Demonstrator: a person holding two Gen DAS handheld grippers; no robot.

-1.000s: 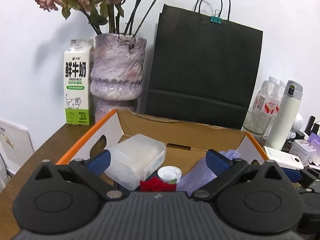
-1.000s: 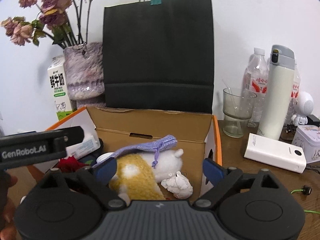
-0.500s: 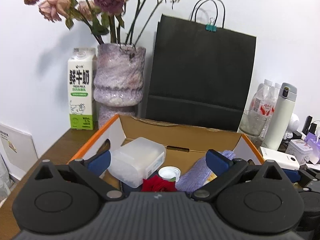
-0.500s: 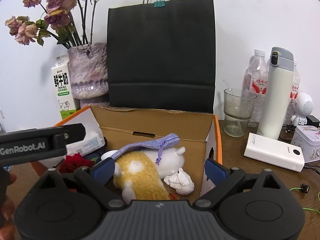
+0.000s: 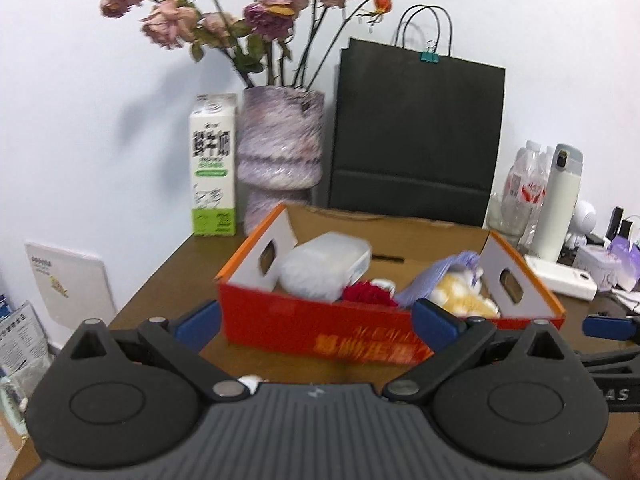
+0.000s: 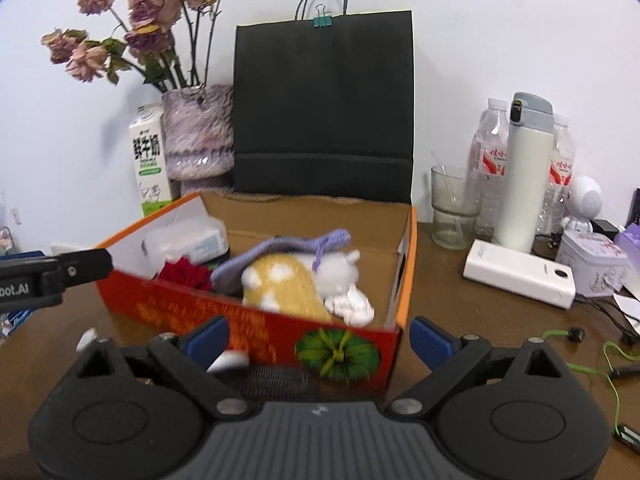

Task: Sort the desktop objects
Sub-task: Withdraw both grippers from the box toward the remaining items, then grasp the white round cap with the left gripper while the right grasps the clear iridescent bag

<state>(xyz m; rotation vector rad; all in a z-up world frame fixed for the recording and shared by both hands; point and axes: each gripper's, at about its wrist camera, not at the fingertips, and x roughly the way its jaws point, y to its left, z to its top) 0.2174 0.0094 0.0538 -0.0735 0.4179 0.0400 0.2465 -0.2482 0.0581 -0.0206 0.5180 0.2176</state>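
An open red and orange cardboard box [image 5: 320,332] [image 6: 256,328] stands on the brown desk. In it lie a clear plastic container [image 5: 324,264] [image 6: 186,238], a red rose [image 5: 366,294] [image 6: 184,274], a purple knitted pouch [image 6: 280,248], a yellow and white plush toy [image 6: 288,288] and crumpled white paper [image 6: 350,306]. My left gripper [image 5: 316,322] is open and empty, in front of the box. My right gripper [image 6: 320,338] is open and empty, before the box's front wall. Small white objects [image 6: 228,358] lie on the desk by its left finger.
Behind the box stand a milk carton [image 5: 212,168], a vase of dried roses [image 5: 280,152] and a black paper bag [image 5: 416,140]. At the right are a glass [image 6: 454,208], a white flask [image 6: 524,176], water bottles, a power bank [image 6: 520,274], a tin [image 6: 592,264] and green cables [image 6: 608,360].
Both grippers have pulled back and up from over the box, so its red front wall now shows. Both stay open and empty. The things in the box have not moved.
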